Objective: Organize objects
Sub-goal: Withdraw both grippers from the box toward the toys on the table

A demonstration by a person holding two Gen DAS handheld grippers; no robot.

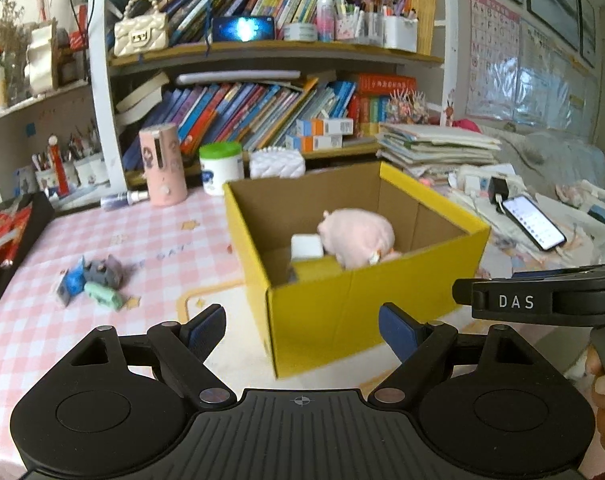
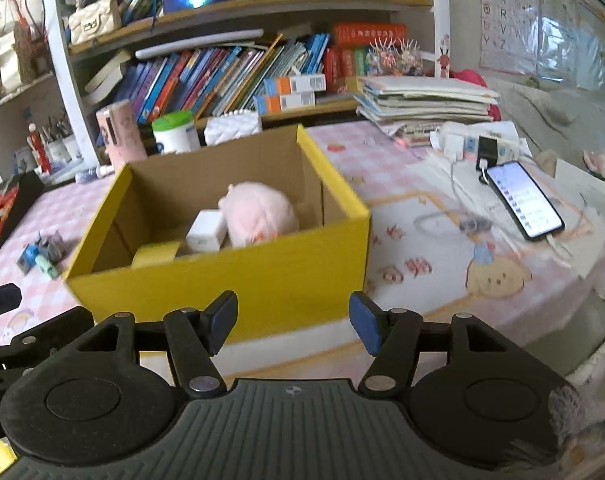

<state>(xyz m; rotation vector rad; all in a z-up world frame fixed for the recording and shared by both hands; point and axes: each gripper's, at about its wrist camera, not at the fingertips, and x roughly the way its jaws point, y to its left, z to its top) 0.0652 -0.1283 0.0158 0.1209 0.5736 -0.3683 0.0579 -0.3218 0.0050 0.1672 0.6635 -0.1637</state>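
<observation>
A yellow cardboard box [image 1: 334,312] [image 2: 262,276] stands open on the pink checked tablecloth. Inside it lie a pink plush toy [image 1: 358,236] [image 2: 258,216] and a white block [image 1: 306,247] [image 2: 206,232]. Left of the box, small toys [image 1: 94,280] [image 2: 40,256] lie in a cluster: a blue one, a grey one and a green one. My left gripper [image 1: 302,330] stands open and holds nothing, short of the box's near corner. My right gripper [image 2: 293,326] is open with nothing between its fingers, just in front of the box's near wall. Part of that right gripper [image 1: 542,300] shows at the left wrist view's right edge.
Behind the box stand a pink cylinder [image 1: 162,168], a green-lidded white jar [image 1: 221,168] and a white quilted case [image 1: 277,163], in front of crowded bookshelves. To the right lie a stack of books [image 2: 426,100], a lit phone [image 2: 526,200] on a cable and chargers. A small spray bottle [image 1: 124,199] lies at the left.
</observation>
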